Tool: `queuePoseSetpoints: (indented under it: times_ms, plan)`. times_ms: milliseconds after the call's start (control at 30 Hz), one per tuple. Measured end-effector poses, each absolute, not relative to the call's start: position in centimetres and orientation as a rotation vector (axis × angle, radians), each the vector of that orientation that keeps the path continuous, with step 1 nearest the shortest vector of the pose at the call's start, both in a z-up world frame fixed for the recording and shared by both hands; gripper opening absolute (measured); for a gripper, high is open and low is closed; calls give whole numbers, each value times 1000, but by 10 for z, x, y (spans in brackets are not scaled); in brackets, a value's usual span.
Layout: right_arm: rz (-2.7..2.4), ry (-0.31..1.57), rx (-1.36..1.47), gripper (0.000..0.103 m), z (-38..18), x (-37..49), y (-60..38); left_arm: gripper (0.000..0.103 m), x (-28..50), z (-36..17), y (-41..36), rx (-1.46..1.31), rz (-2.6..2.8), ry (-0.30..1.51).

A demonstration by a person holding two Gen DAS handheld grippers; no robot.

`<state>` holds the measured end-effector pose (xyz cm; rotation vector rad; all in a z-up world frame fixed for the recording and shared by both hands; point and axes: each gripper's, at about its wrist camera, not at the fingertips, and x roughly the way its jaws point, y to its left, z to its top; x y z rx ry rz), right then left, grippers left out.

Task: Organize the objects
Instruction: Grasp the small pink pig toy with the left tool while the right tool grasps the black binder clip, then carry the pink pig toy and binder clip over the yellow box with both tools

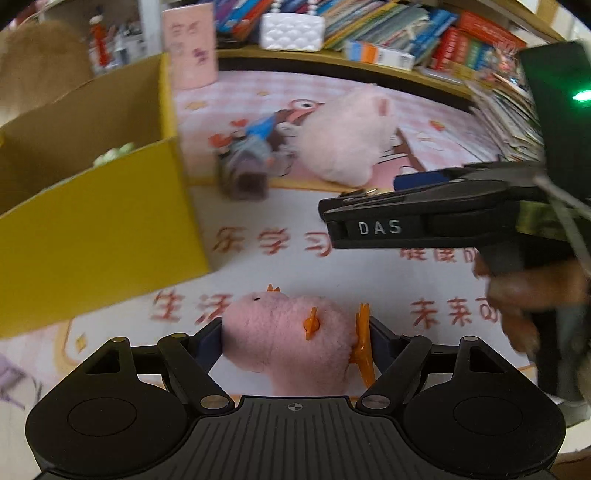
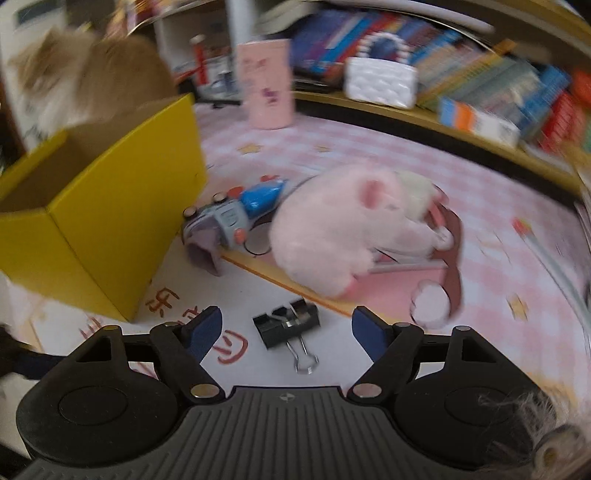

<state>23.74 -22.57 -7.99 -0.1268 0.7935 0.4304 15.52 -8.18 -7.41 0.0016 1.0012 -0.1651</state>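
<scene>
Left gripper [image 1: 295,345] has the small pink plush [image 1: 284,332] pinched between its blue pads, jaws part closed, with the orange trim squeezed against the right pad. It looks lifted clear of the mat [image 1: 280,218], though the blur makes that hard to confirm. Right gripper [image 2: 287,330] stands open with nothing in it; the black binder clip [image 2: 286,325] lies on the mat between its fingers, untouched, wire handles pointing back toward the camera.

Status as I read it:
- One item is in hand and not yet dropped. The yellow box [image 1: 99,243] sits just to the left of the plush, top open, so that's the likely destination.
- Something pale green [image 1: 110,155] is visible inside the box, so at least one thing seems already stowed. Can't say what it is.
- The binder clip is next in line for the right hand; a squeeze is still needed.

Further out on the mat, still loose: the grey and blue toy [image 2: 236,214] beside the box corner, and the big pink plush [image 2: 340,229] touching it. Both remain.

Beyond that are a pink cup [image 2: 266,85], a white quilted purse [image 2: 380,85] and rows of books [image 1: 388,26] along the shelf; I'd guess those are background, not part of the job.

Overall: early to middle, most items still out.
</scene>
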Motion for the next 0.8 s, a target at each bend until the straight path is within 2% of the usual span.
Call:
queuePoseSetpoints:
  times_ms: [67,233,300,333,567,800]
  plan:
    - [441,817,-160,65,-88,247,-220,79,151,-72,-75,-9,-142,998]
    - [447,859,-185,59,-100,259,-219,79,148,-71,-65,-24,-113,989]
    - [459,854,-187,51,-99,258,-220,79,148,-70,-63,-28,-110,983]
    - [466,850,-189,43,-100,258,-219,79,148,-70,-62,-30,-111,979]
    - [389,850,-161,43,-86,245,-217,79,143,-68,-57,-42,-128,959]
    - [349,832,-130,43,-57,196,-209,79,133,-60,-38,-63,-140,910]
